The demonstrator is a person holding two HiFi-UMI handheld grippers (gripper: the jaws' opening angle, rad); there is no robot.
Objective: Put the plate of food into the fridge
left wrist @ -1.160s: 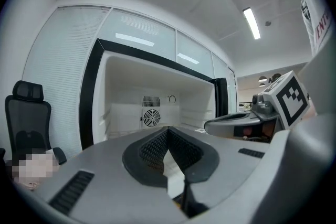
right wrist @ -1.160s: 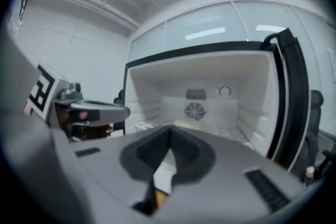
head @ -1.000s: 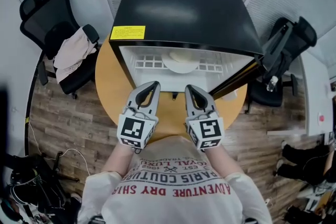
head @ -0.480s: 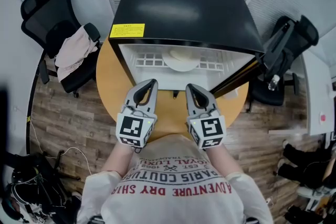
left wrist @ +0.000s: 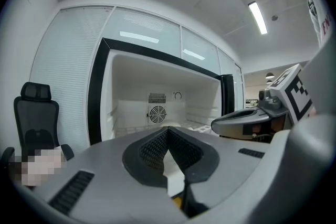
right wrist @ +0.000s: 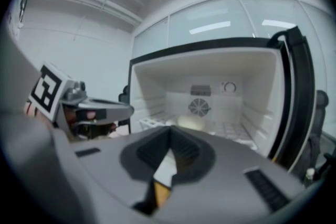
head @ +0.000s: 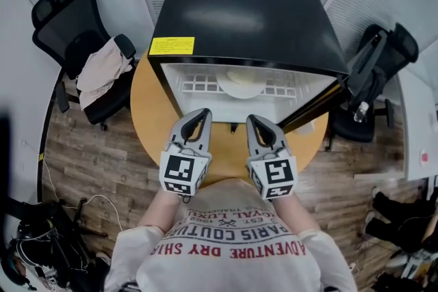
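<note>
The black fridge stands open on the round wooden table. A white plate of pale food rests on the white wire shelf inside; the right gripper view shows the food on that shelf. My left gripper and right gripper hover side by side over the table, just in front of the fridge opening. Both are shut, tips together, with nothing between them. In the left gripper view the left gripper points into the fridge, and the right gripper does the same.
The fridge door hangs open to the right. A black office chair with cloth on it stands at the left, another black chair at the right. Cables lie on the wooden floor at lower left.
Both grippers have drawn back slightly toward the person, away from the fridge opening. The plate stays on the shelf.
</note>
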